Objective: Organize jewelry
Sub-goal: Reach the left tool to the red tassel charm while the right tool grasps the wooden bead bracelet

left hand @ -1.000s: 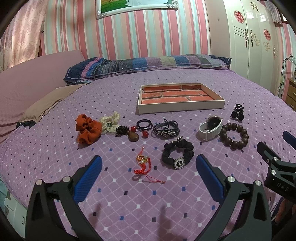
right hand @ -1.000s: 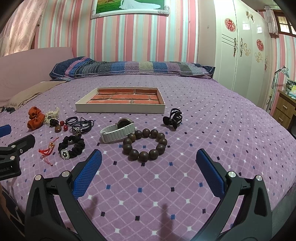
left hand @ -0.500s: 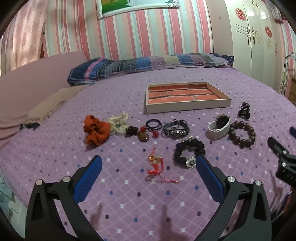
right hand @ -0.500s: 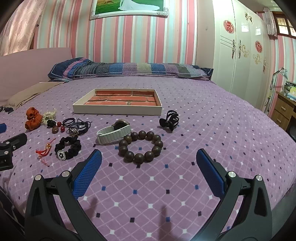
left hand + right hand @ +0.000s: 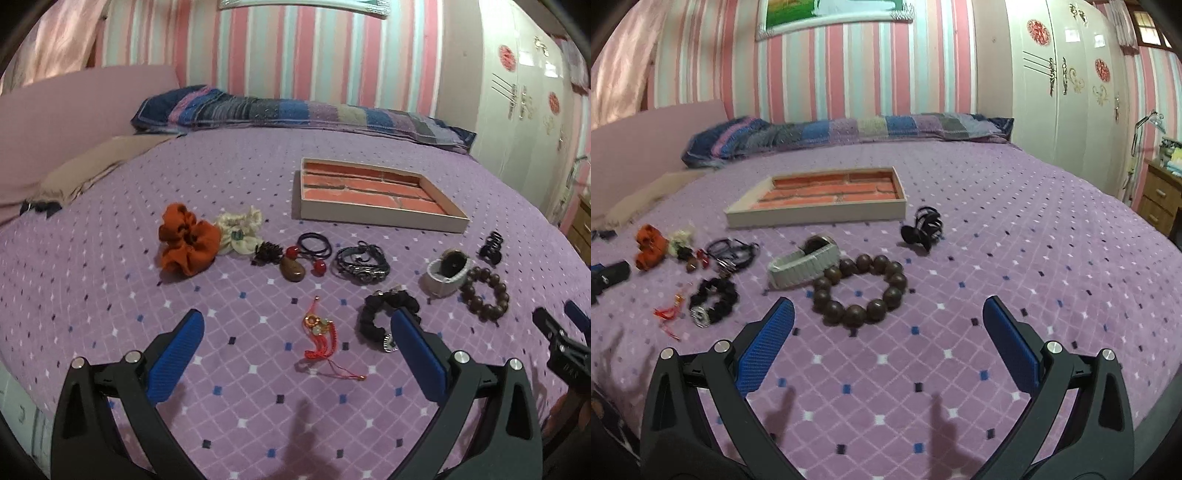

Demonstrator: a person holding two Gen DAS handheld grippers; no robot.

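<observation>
Jewelry lies loose on the purple bedspread in front of an empty tray (image 5: 380,218) with a brick-pattern floor, which also shows in the right wrist view (image 5: 812,218). My left gripper (image 5: 295,328) is open and empty above a red tassel charm (image 5: 320,338), with a black scrunchie (image 5: 382,314) by its right finger. My right gripper (image 5: 886,317) is open and empty just short of a dark wooden bead bracelet (image 5: 860,288). A white watch (image 5: 803,263) and a black hair claw (image 5: 923,228) lie behind the beads.
An orange scrunchie (image 5: 186,239), cream scrunchie (image 5: 238,233), brown pendant (image 5: 292,270), hair ties with red beads (image 5: 314,246) and a leather bracelet (image 5: 362,263) lie in a row. A striped pillow (image 5: 295,110) is at the bed's head. A white wardrobe (image 5: 1067,85) stands right.
Both grippers have tilted and shifted: the left view now swings left and closer over the tassel charm, the right view has moved nearer the bead bracelet. Both stay open. No item has moved.
</observation>
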